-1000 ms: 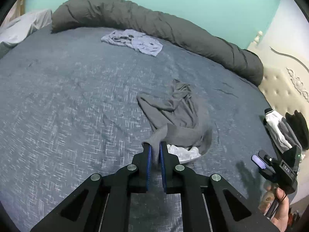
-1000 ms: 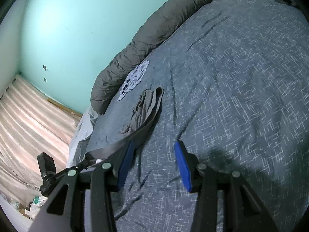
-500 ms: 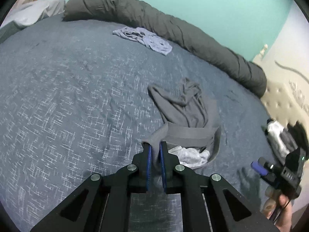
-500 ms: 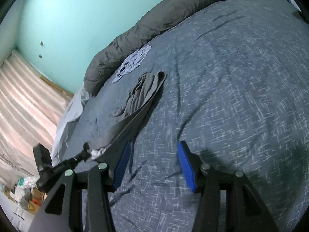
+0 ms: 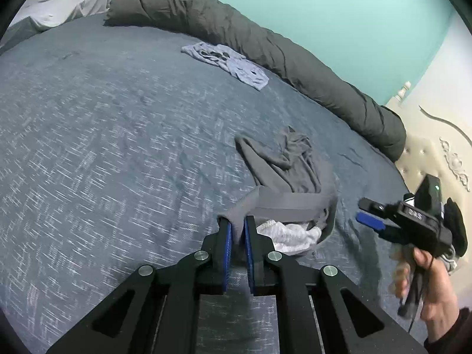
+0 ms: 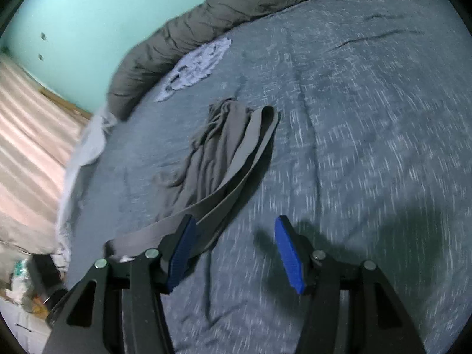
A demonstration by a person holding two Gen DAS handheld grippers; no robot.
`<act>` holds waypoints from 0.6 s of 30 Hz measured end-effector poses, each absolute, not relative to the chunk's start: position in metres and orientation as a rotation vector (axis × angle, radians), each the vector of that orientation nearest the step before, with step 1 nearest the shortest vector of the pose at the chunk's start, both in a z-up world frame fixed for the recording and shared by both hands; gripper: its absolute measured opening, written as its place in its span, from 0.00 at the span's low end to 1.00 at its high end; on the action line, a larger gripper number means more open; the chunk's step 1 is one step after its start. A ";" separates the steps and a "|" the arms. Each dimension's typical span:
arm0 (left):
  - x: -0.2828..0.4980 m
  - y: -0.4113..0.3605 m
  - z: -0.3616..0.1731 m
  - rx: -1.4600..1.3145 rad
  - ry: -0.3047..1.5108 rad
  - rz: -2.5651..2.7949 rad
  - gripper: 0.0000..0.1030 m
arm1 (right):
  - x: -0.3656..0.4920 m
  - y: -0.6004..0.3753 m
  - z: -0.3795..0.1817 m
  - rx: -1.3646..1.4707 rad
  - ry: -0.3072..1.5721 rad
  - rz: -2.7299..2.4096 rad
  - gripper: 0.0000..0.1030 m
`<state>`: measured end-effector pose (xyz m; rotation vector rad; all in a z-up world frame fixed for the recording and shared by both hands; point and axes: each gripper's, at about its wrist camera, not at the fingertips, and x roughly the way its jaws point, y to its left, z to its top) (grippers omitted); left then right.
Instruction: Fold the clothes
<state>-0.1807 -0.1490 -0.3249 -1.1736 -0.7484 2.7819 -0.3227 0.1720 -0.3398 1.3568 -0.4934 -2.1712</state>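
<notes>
Trousers lie mid-bed on the bedspread; patterned garment behind them, beside the rolled duvet along the far edge; headboard to the right

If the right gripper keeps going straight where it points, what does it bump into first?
Probably the bare blue bedspread. The right gripper has its fingers opening with nothing between them; the grey garment lies just left of that line, though depth is unclear.

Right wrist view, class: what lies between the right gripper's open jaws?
Only bare blue bedspread. In the right wrist view the right gripper, jaws opening, holds nothing; the grey garment lies just outside its left pad.
</notes>
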 end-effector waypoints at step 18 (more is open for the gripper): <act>-0.175 -0.169 -0.330 -1.175 -0.815 2.776 0.09 | -0.370 0.140 -0.364 1.459 -0.404 -2.132 0.12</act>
